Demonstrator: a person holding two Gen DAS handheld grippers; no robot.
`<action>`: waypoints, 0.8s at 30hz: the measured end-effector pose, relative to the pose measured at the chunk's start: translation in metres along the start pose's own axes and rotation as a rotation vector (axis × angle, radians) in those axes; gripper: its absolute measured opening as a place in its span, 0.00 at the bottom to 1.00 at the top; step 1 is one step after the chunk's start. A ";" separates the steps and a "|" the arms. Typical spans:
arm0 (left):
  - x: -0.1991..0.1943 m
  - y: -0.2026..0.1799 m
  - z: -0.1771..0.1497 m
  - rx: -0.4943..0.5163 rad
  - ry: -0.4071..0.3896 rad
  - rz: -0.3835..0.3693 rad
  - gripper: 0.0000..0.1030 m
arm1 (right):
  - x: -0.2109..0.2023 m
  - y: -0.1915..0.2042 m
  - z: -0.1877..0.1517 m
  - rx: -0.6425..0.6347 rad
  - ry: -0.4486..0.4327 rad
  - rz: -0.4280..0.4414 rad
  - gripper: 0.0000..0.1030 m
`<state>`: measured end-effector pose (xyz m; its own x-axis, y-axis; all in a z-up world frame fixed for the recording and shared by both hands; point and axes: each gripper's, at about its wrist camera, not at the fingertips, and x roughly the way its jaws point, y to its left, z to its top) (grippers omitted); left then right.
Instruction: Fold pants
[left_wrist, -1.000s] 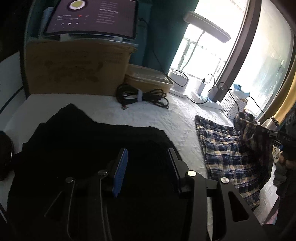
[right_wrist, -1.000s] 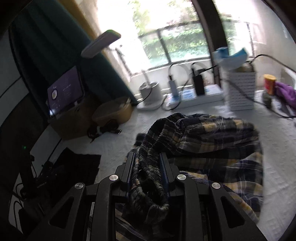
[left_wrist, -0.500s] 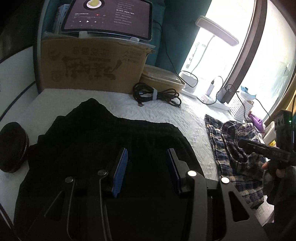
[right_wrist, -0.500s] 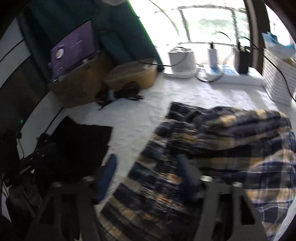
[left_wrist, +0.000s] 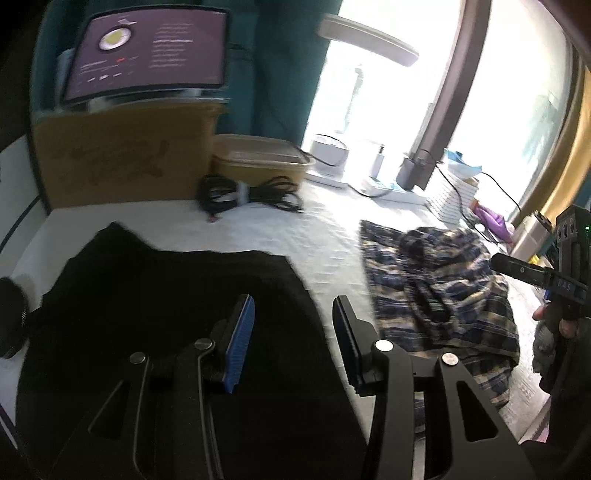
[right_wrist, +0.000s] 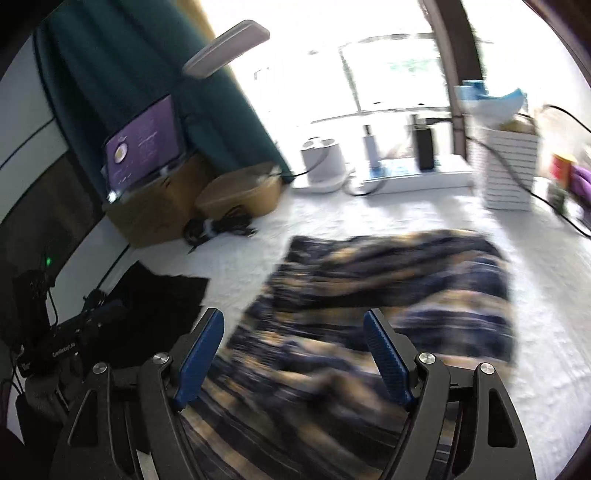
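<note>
On a white quilted bed (left_wrist: 325, 240), your two tongs hang apart over two garments, both spread wide and pinching nothing. The left gripper (left_wrist: 293, 334) hovers over black pants (left_wrist: 166, 295) lying flat at the near left; the right gripper (right_wrist: 293, 354) hovers over plaid pants (right_wrist: 388, 291) lying to the right in a loose, rumpled heap, well apart from the black pair. In the left view the plaid pants (left_wrist: 439, 288) show bunched ridges and a turned-over edge, with your right hand's tool (left_wrist: 546, 277) just beyond them.

Both garments look light, soft and limp, so expect them to sag and slide rather than hold a crease. The plaid cloth looks thin; a pinch in the middle would likely lift one layer and drag the rest into a knot. Better to take it at a thick seam: the waistband or a hem corner, one tong at each end, and pull it taut before laying it down.

A coiled black cable (left_wrist: 247, 194), a cardboard box (left_wrist: 122, 155) and a tablet (left_wrist: 147, 55) sit at the far edge.
</note>
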<state>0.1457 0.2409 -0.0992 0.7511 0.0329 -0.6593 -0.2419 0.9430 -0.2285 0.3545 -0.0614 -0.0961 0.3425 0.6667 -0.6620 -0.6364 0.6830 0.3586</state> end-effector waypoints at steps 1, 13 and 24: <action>0.002 -0.007 0.001 0.009 0.003 -0.006 0.42 | -0.004 -0.007 -0.002 0.011 -0.005 -0.006 0.77; 0.064 -0.120 -0.003 0.141 0.127 -0.225 0.61 | -0.047 -0.097 -0.050 0.171 -0.020 -0.084 0.77; 0.100 -0.131 -0.009 0.184 0.196 -0.179 0.14 | -0.042 -0.080 -0.098 0.064 0.075 -0.062 0.49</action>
<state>0.2473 0.1177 -0.1416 0.6351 -0.1862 -0.7497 0.0116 0.9727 -0.2317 0.3234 -0.1733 -0.1610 0.3256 0.5998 -0.7309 -0.5692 0.7416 0.3550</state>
